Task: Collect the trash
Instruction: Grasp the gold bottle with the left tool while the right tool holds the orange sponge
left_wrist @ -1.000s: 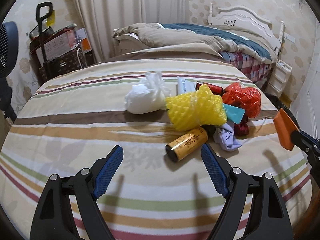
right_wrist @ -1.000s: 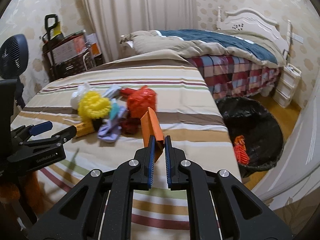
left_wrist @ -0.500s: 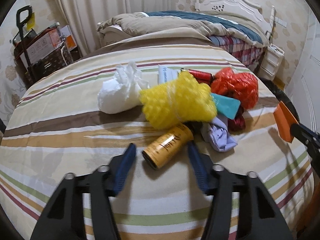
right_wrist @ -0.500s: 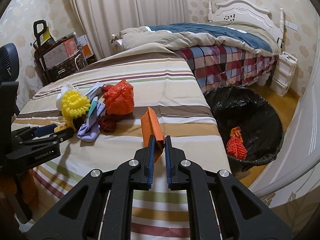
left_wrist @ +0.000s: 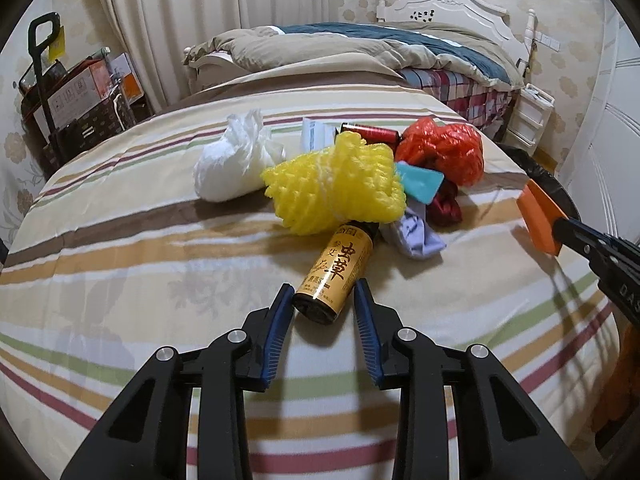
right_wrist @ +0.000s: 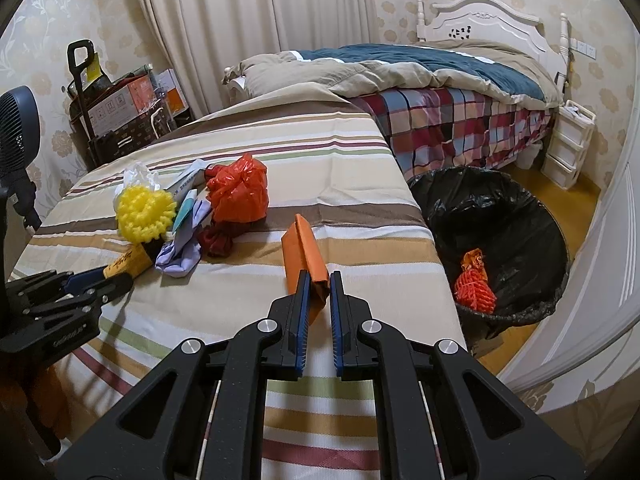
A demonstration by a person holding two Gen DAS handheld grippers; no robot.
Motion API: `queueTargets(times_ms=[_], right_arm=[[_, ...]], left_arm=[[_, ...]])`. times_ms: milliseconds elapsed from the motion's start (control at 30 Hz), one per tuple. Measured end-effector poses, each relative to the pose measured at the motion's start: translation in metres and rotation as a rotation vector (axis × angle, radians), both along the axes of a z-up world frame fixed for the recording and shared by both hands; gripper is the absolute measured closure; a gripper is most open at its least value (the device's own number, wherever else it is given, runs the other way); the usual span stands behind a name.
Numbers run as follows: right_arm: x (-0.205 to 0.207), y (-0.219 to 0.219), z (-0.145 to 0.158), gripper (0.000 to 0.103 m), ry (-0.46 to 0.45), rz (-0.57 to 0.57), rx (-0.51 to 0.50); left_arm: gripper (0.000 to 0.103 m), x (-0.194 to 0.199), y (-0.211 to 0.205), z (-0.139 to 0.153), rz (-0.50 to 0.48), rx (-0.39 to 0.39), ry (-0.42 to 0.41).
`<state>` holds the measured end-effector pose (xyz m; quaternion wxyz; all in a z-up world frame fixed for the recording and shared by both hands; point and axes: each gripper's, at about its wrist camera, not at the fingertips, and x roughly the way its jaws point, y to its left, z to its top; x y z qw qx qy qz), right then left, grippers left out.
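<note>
Here the left gripper (left_wrist: 322,294) stands parted astride the base of a glossy amber bottle (left_wrist: 335,267) lying on striped cloth by yellow foam netting (left_wrist: 334,184); the right gripper (right_wrist: 319,284) pinches a flat folded orange carton (right_wrist: 303,246) beside the black-lined bin (right_wrist: 516,216).

A home bedroom: bed (right_wrist: 440,80), curtains (right_wrist: 260,8), wallpaper.

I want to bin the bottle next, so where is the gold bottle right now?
In the left wrist view the gold bottle lies on the striped bedspread, base between the open left gripper fingers, neck under the yellow foam net.
</note>
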<state>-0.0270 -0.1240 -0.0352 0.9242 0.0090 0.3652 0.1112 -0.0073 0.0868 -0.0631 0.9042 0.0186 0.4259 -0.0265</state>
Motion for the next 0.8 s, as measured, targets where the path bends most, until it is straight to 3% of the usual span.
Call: queueTargets(times_ms=[100, 267, 567, 800], right_arm=[[-0.001, 0.002, -0.004, 0.093, 0.007, 0.007, 0.0], [-0.004, 0.004, -0.006, 0.093, 0.006, 0.011, -0.002], [-0.002, 0.004, -0.007, 0.093, 0.016, 0.013, 0.003], [-0.003, 0.005, -0.007, 0.093, 0.017, 0.013, 0.005]], left_arm=[[0.068, 0.003, 0.0, 0.001, 0.011, 0.002, 0.004], [0.049, 0.015, -0.001, -0.002, 0.028, -0.015, 0.017], [0.047, 0.023, -0.007, -0.003, -0.005, -0.016, 0.033], [0.076, 0.019, -0.017, -0.004, -0.044, 0.023, 0.008]])
